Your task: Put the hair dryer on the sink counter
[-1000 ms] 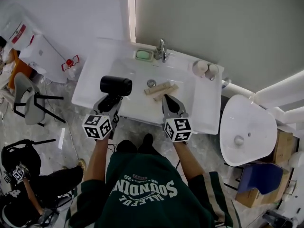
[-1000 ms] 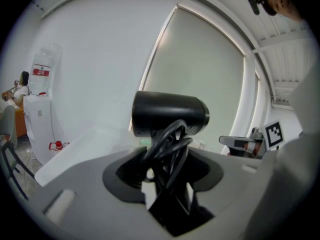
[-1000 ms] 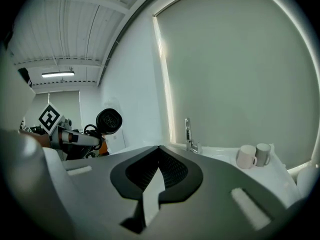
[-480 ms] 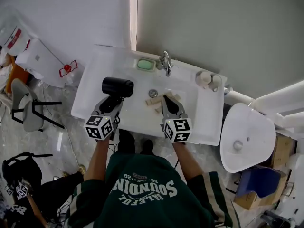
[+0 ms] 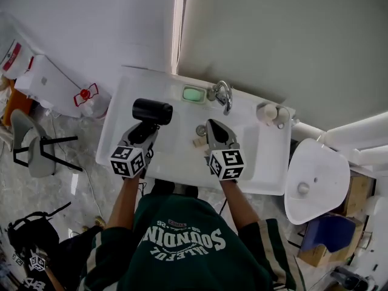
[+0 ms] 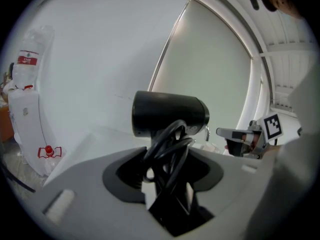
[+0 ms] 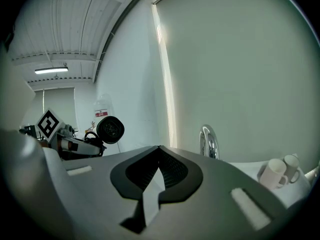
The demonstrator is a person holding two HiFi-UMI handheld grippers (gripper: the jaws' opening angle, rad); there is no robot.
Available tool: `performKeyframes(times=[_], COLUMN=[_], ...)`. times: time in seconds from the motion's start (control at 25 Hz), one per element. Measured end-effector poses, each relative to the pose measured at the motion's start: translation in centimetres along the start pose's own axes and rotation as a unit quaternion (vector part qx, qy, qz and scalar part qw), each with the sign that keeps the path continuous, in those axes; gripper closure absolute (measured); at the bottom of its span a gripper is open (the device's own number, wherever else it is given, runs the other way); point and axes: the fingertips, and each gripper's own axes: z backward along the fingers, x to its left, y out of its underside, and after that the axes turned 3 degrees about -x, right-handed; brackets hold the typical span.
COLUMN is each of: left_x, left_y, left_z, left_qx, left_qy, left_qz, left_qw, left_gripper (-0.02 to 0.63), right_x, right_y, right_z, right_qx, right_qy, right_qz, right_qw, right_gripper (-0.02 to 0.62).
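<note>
The black hair dryer (image 5: 151, 111) hangs over the left part of the white sink counter (image 5: 118, 147). My left gripper (image 5: 143, 132) is shut on its handle, with the coiled black cord bunched between the jaws. In the left gripper view the dryer's barrel (image 6: 170, 113) lies crosswise above the left gripper (image 6: 167, 171). My right gripper (image 5: 213, 125) is shut and empty, held over the basin near the drain. In the right gripper view the right gripper (image 7: 158, 150) has its jaws touching, and the dryer (image 7: 110, 129) shows at the left.
A chrome faucet (image 5: 223, 94) and a green soap dish (image 5: 194, 94) stand at the counter's back. Two mugs (image 5: 273, 112) sit at the back right. Small wooden pieces (image 5: 198, 142) lie in the basin. A toilet (image 5: 315, 180) is on the right, a chair (image 5: 36, 147) on the left.
The sink has drawn nearer under both grippers as the person stepped in. The dryer stays in the left gripper's grip. The right gripper now covers most of the wooden pieces.
</note>
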Motion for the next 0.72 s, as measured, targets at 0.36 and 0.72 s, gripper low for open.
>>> performKeyframes(times=[0.36, 0.72], left_x=[5.5, 9.8], left_y=[1.8, 5.7], left_z=[-0.8, -0.3], left_qx=[0.038, 0.086], left_qy=[-0.015, -0.030], left_qz=[0.006, 0.010], left_qw=[0.9992, 0.9958], left_gripper=[0.357, 0.357], right_x=[1.3, 2.6], right_y=[0.8, 2.5], right_z=[-4.3, -6.3], right_qx=[0.023, 0.050], right_qy=[-0.004, 0.002], right_qz=[-0.003, -0.006], right_qw=[1.000, 0.999], right_gripper=[0.592, 0.592])
